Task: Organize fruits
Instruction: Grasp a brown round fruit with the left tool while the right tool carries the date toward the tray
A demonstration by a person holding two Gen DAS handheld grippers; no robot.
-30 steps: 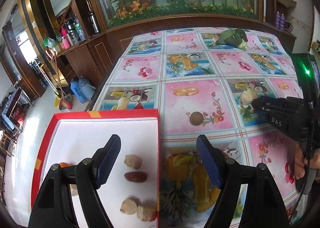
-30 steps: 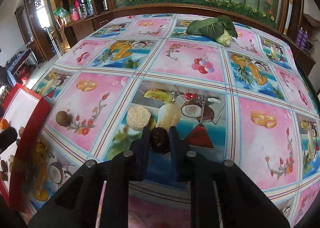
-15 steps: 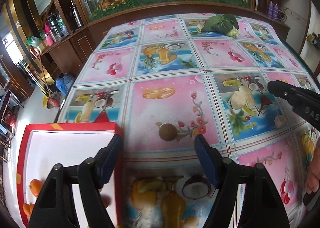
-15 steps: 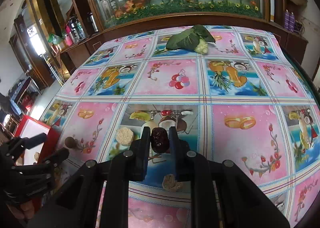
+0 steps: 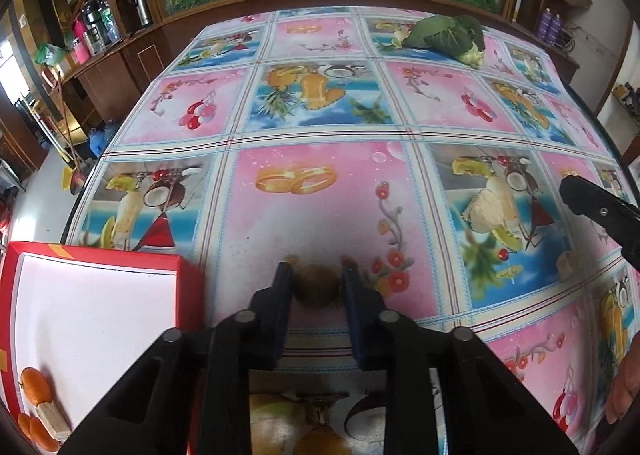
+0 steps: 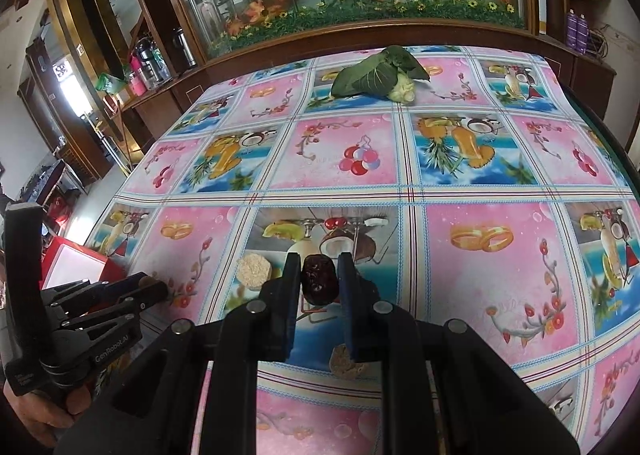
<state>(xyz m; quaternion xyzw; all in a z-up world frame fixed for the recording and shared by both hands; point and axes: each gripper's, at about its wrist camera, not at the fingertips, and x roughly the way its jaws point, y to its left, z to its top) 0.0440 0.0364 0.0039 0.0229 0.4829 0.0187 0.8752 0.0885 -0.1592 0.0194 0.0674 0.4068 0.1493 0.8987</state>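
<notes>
Both claws hold fruit over the desk (image 5: 320,175).
Left claw (image 5: 316,287) grips a brown round fruit (image 5: 316,289); right claw (image 6: 319,275) pinches a dark date (image 6: 318,275).

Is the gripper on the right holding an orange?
No, the right gripper is shut on a dark wrinkled date, not an orange.

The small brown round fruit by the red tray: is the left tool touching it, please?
Touching. The left wrist view shows the left tool closed on the brown round fruit, both pads against its sides, with no gap visible.
</notes>
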